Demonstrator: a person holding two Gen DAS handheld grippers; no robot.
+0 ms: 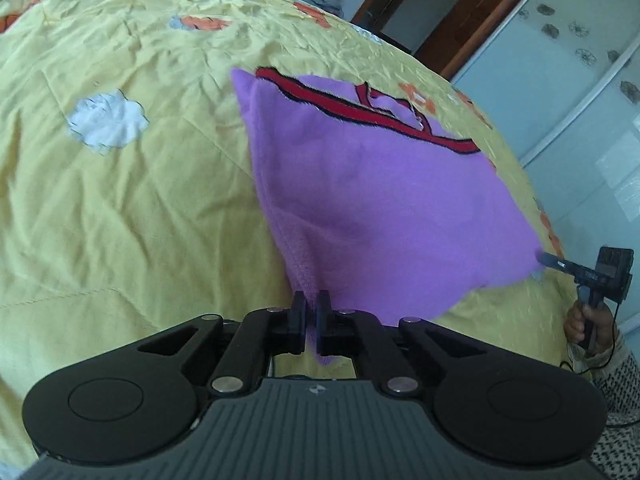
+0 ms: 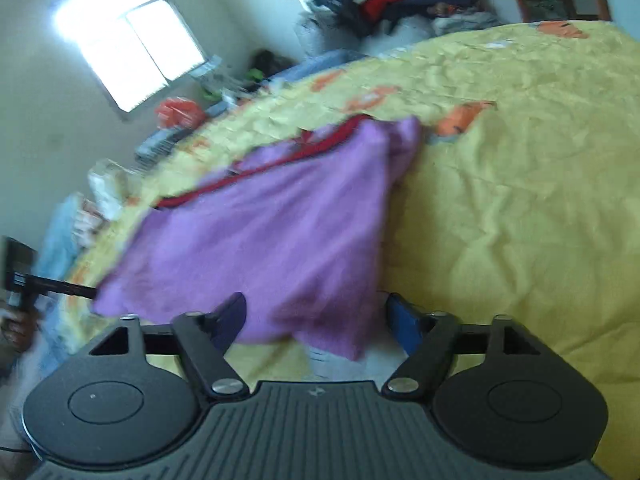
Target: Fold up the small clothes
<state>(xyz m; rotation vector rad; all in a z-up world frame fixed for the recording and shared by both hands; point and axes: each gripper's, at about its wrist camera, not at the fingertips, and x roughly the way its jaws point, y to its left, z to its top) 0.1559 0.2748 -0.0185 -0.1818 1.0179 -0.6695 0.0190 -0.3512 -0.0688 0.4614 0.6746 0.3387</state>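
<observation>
left gripper (image 1: 311,308) pinches the near corner of the purple garment (image 1: 384,200) on the yellow bedsheet (image 1: 132,208), while right gripper (image 2: 316,316) straddles the other corner, spread and unclamped: likely one-sided drag, skewing the fold.

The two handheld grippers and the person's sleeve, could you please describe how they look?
Each gripper, left and right, has a ribbed grey body, round black discs and black linkages with silver rivets. The right one's fingers show blue pads. The sleeve is pale knit with dark flecks.
</observation>
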